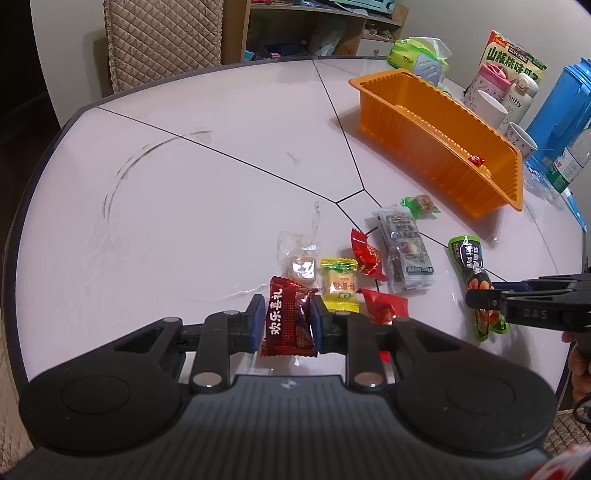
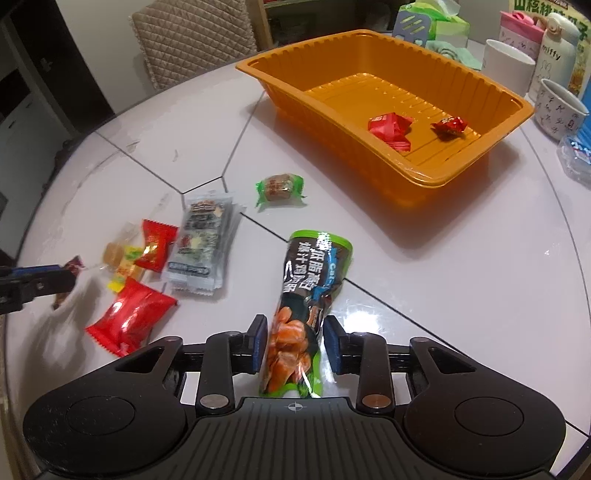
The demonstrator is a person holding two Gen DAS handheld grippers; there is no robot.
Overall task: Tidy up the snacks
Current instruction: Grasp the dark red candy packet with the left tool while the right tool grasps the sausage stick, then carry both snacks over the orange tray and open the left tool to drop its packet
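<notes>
My left gripper (image 1: 288, 321) is shut on a dark red snack packet (image 1: 290, 317) just above the white table; the right wrist view shows this gripper (image 2: 62, 282) at the far left. My right gripper (image 2: 295, 345) is shut on the lower end of a long green and black snack pouch (image 2: 310, 280), which lies on the table; the left wrist view shows the pouch (image 1: 467, 254) at the right. Behind stands an orange tray (image 2: 332, 147) holding two red candies (image 2: 389, 127). Loose red, yellow, clear-wrapped, green (image 2: 280, 186) and grey (image 2: 201, 243) packets lie between the grippers.
Past the tray stand white cups (image 2: 508, 62), a miffy bottle (image 2: 554, 55), a blue jug (image 1: 561, 110), a green tissue pack (image 1: 421, 55) and a snack box. A quilted chair (image 1: 162, 33) and a shelf are beyond the round table's far edge.
</notes>
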